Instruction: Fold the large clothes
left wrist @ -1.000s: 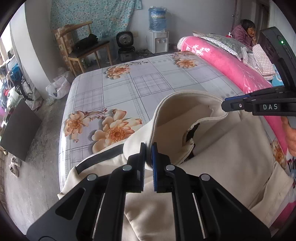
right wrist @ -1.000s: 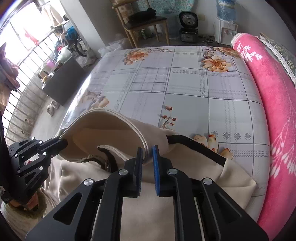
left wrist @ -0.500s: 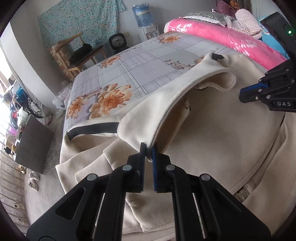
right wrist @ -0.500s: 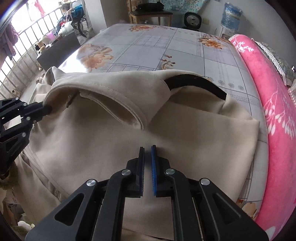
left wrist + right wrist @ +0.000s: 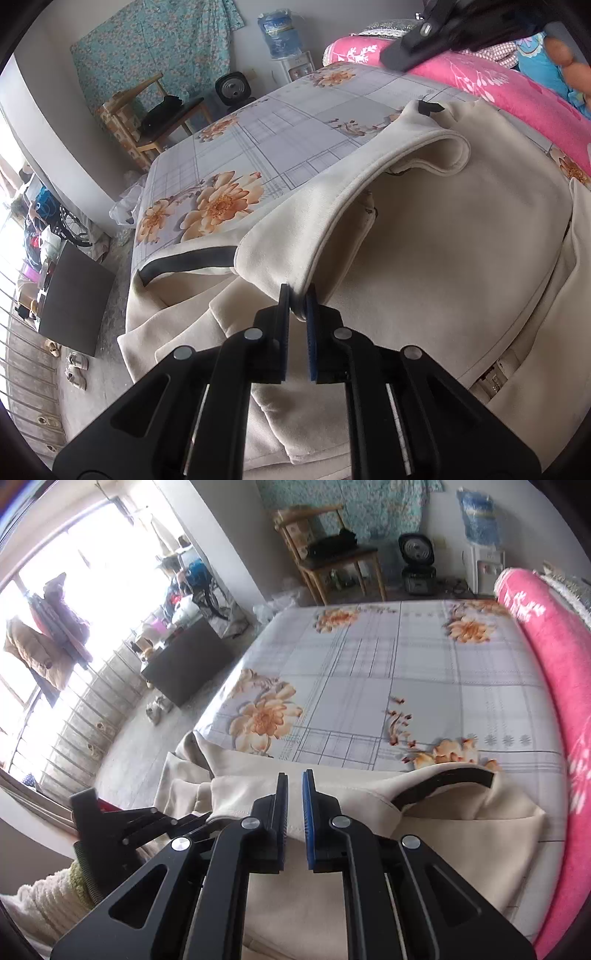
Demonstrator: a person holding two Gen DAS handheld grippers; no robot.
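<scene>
Cream coat (image 5: 443,266) spread on the bed (image 5: 280,125), low and right in frame. Left tool (image 5: 296,308) clamped on its folded-over edge. Right tool (image 5: 294,801) pinched together, holding nothing (up off the cloth). Only one fold started; most folding left.

Coat (image 5: 443,258): I'm seeing it lying on the near end of the bed (image 5: 295,122), hem hanging over the left edge.
Blanket (image 5: 554,672): lying along the bed's right side.
Chair (image 5: 332,561): standing beyond the bed's far end.
Water dispenser (image 5: 284,48): standing right of the chair.
</scene>
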